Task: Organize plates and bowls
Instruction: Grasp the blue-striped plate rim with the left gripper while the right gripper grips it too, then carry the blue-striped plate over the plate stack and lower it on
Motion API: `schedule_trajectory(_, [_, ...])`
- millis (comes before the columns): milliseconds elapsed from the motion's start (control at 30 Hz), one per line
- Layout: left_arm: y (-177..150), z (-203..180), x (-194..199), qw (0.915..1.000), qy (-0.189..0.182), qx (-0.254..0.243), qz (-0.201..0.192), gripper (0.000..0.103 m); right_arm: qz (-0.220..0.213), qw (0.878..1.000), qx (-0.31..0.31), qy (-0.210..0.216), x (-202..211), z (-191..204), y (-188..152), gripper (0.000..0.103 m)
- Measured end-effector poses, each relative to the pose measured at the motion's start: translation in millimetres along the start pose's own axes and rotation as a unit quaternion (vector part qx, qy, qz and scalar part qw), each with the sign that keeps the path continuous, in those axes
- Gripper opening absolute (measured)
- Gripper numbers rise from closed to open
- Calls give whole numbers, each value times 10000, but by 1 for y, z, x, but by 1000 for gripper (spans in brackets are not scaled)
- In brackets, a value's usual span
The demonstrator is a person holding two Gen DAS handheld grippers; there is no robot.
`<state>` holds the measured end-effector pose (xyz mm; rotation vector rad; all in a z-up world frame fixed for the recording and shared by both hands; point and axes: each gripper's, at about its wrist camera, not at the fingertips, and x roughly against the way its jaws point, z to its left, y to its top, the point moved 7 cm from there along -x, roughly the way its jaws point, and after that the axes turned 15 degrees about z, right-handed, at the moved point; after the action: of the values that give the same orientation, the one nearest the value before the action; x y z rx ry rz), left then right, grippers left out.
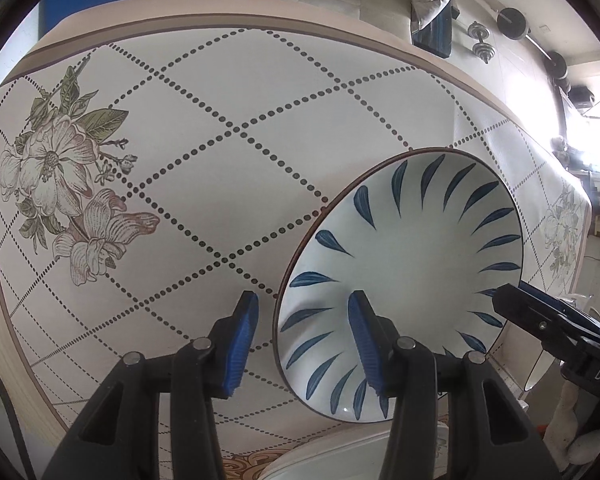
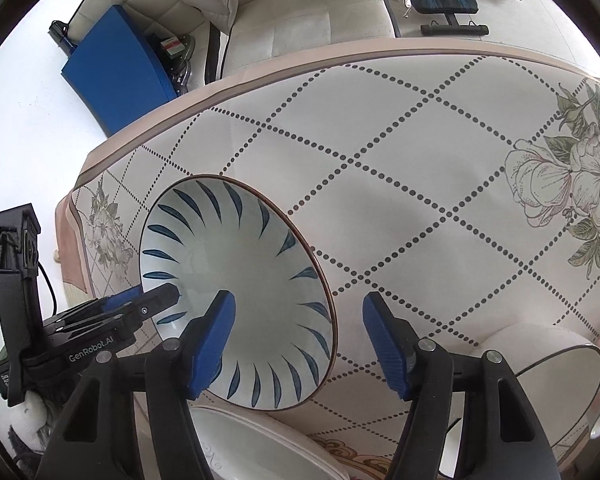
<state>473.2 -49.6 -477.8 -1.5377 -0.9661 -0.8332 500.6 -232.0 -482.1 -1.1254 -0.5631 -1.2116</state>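
Slippage is the main risk: the bowl (image 1: pixel 404 280) sits tilted on the table (image 1: pixel 228 168) near its front edge, and both claws straddle its rim without clamping. The left claw (image 1: pixel 304 344) and right claw (image 2: pixel 300 340) each stand released, one finger inside the bowl and one outside. Closing unevenly could tip it against the white dish (image 2: pixel 268 448) just below.

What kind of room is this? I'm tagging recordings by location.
Probably a home living room: a cushioned sofa, dumbbells on the floor, and a table with a floral tablecloth.
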Motion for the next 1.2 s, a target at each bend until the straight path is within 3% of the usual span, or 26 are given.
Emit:
schedule_trajectory(133, [0, -4, -2, 10000, -33, -72, -11, 44, 132, 9998, -22, 142, -10, 2, -1, 52])
schedule_trajectory(167, [-1, -6, -1, 9999, -69, -111, -35, 35, 152, 9998, -16, 105, -12, 2, -1, 49])
schedule_trajectory(300, [1, -7, 3, 9996, 113, -171, -200, 28, 257, 9993, 65, -249, -23, 5, -3, 41])
schedule_trajectory(400, [-2, -2, 6, 9992, 145, -196, -332, 23, 201, 9966, 209, -777, -25, 6, -4, 26])
schedule_trajectory(567, [-7, 3, 10, 9985, 195, -167, -488, 17, 167, 9980, 171, -582, -24, 3, -6, 22])
schedule_trajectory(1200, [-35, 8, 28, 9963, 264, -112, -808, 17, -126, 9990, 301, -320, 2, 4, -26, 14])
